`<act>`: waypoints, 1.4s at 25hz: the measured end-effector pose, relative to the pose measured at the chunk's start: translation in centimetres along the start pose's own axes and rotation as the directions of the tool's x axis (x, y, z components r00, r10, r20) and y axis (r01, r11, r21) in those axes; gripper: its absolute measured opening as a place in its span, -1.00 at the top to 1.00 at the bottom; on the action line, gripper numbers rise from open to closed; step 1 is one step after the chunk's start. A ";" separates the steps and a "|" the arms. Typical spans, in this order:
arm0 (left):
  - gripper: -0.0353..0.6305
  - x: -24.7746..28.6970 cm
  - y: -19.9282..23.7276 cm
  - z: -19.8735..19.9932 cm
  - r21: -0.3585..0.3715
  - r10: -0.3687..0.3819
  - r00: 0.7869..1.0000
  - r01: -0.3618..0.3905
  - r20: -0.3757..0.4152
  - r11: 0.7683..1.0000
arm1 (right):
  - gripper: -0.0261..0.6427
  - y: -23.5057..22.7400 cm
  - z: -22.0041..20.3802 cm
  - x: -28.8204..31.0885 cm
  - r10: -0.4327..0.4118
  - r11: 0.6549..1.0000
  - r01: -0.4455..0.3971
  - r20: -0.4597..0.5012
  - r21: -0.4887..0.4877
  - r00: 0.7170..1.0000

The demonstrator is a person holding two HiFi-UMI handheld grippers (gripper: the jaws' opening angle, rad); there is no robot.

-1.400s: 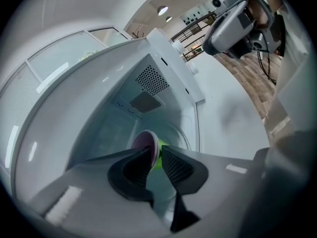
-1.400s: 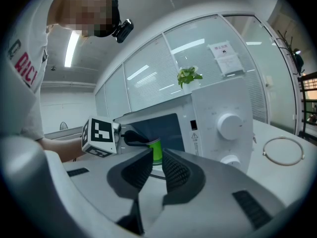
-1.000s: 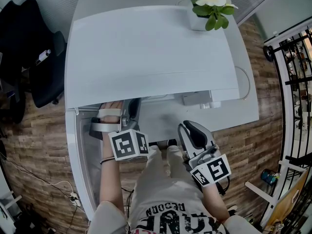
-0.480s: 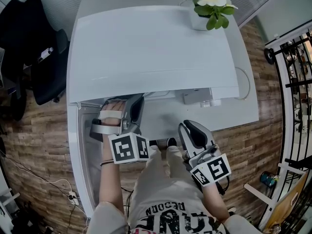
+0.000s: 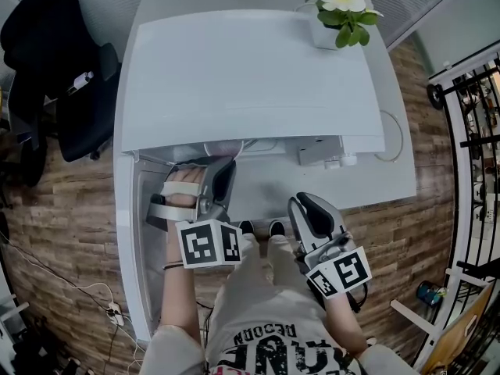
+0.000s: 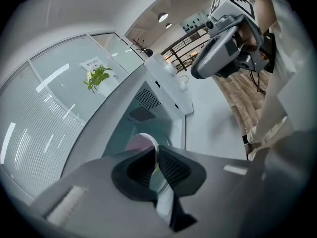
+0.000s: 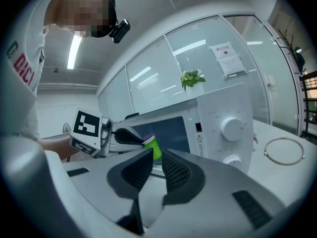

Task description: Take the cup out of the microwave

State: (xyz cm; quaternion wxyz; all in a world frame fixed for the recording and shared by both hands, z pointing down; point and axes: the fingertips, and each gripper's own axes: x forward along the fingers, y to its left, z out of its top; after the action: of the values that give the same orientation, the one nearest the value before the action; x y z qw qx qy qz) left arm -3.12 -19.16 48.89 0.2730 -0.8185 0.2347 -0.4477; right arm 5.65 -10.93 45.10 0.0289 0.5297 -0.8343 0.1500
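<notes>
Cup: green, pink inside; cup (image 7: 154, 147) sits at the tips of my left tongs (image 6: 156, 155), at the mouth of the microwave (image 5: 250, 76).
Left tongs: pinching the cup by its rim.
Right tongs: right tongs (image 7: 157, 157) nearly pressed together, holding nothing, well back from the cup.
Axis: cup looks near upright, rim up.
Room: open door (image 5: 129, 241) close on my left; bare bench (image 5: 375, 186) to the right, my likely way out.
</notes>
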 end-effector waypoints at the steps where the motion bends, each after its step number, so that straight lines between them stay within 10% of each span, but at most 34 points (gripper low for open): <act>1: 0.79 -0.2 -0.1 0.0 -0.004 0.000 1.000 0.000 0.001 1.000 | 0.72 0.1 0.0 0.0 0.003 1.000 -0.003 0.000 -0.001 1.000; 35: 0.79 -9.2 -2.8 4.5 0.014 0.003 1.000 -0.003 0.030 1.000 | 0.72 2.4 3.8 -3.3 0.101 0.994 -0.099 0.044 -0.039 0.994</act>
State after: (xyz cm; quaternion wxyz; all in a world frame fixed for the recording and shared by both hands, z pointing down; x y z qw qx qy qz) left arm -3.37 -10.29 43.17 0.2830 -0.8228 0.2287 -0.4365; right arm 5.38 -8.19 40.30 0.0118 0.4898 -0.8629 0.1236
